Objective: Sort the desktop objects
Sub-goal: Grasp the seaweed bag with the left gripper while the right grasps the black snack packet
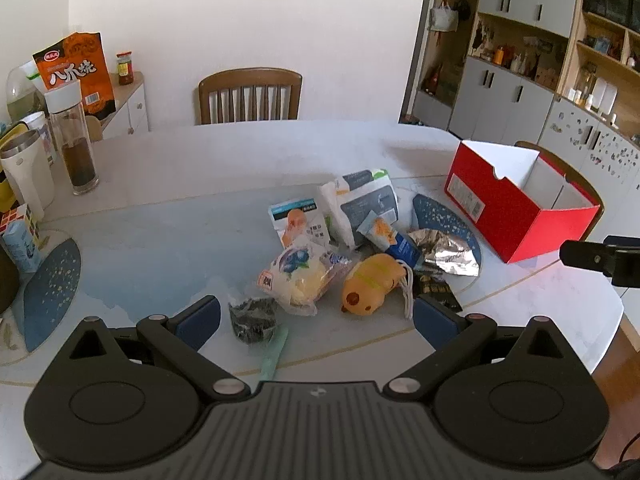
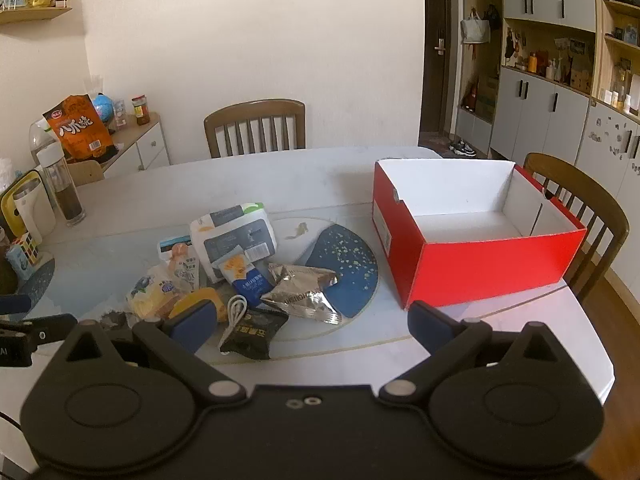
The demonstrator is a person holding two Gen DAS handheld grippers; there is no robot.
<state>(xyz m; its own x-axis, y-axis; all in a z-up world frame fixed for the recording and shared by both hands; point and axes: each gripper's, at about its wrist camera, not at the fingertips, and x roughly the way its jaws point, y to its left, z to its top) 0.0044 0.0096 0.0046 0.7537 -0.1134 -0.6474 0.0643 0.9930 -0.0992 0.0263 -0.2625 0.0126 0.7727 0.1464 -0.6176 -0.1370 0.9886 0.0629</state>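
A heap of small things lies mid-table: a yellow plush toy (image 1: 374, 290), a clear bag of yellow bread (image 1: 296, 276), a dark crumpled wrapper (image 1: 253, 317), a silver foil pack (image 2: 306, 290), a black snack packet (image 2: 256, 334), a white-grey pouch (image 2: 234, 236). An open red box (image 2: 476, 236) with a white, empty inside stands to the right. My left gripper (image 1: 316, 320) hovers open just short of the heap, nothing between its blue pads. My right gripper (image 2: 312, 326) is open too, above the table edge between the heap and the red box.
At the table's left stand a glass bottle (image 1: 76, 140), a white kettle (image 1: 26, 172) and a puzzle cube (image 2: 25, 249). Wooden chairs stand behind (image 1: 250, 96) and to the right (image 2: 580, 216). Blue placemats (image 1: 50, 292) lie on the table. The right gripper's finger (image 1: 600, 258) pokes into the left wrist view.
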